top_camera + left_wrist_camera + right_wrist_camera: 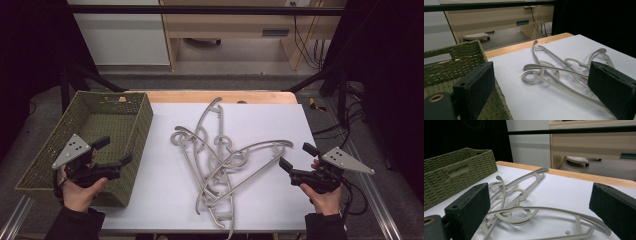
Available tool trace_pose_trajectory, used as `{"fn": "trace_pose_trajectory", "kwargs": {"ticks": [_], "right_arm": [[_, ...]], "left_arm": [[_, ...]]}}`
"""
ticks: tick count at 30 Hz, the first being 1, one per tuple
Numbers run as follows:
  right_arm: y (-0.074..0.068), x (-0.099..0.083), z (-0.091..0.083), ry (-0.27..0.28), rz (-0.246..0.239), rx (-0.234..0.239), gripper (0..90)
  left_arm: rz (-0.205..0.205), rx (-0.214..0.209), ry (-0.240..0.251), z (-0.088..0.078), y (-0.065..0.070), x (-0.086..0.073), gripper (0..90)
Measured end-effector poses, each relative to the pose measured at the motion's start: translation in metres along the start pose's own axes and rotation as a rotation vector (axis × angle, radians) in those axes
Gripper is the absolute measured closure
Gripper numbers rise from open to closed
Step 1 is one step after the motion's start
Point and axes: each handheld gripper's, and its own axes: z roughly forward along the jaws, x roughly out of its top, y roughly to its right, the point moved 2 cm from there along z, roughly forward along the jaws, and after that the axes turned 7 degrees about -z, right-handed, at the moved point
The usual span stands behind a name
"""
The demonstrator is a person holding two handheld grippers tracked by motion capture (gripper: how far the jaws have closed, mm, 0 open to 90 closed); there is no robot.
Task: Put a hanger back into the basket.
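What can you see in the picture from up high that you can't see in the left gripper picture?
The high view alone takes in both hands: the left gripper, open above the green woven basket, and the right gripper, open at the table's right edge, plus the basket's empty inside. The left gripper view alone gives a close look between that gripper's two black jaws, and a small white wheeled stand on the floor beyond the table. Both share the tangled grey hangers lying on the white sheet, the basket and the wooden table edge.
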Motion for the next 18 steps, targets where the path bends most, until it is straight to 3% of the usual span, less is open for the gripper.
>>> {"fn": "trace_pose_trajectory", "kwargs": {"ticks": [9, 18], "right_arm": [[0.001, 0.000, 0.000, -0.002, 0.000, 0.001, 3.6], [-0.004, -0.002, 0.006, -0.021, -0.015, 0.006, 3.4]], "left_arm": [[0.008, -0.011, -0.028, 0.006, 0.008, -0.001, 7.6], [0.042, -0.045, -0.073, 0.022, 0.028, -0.003, 7.8]]}}
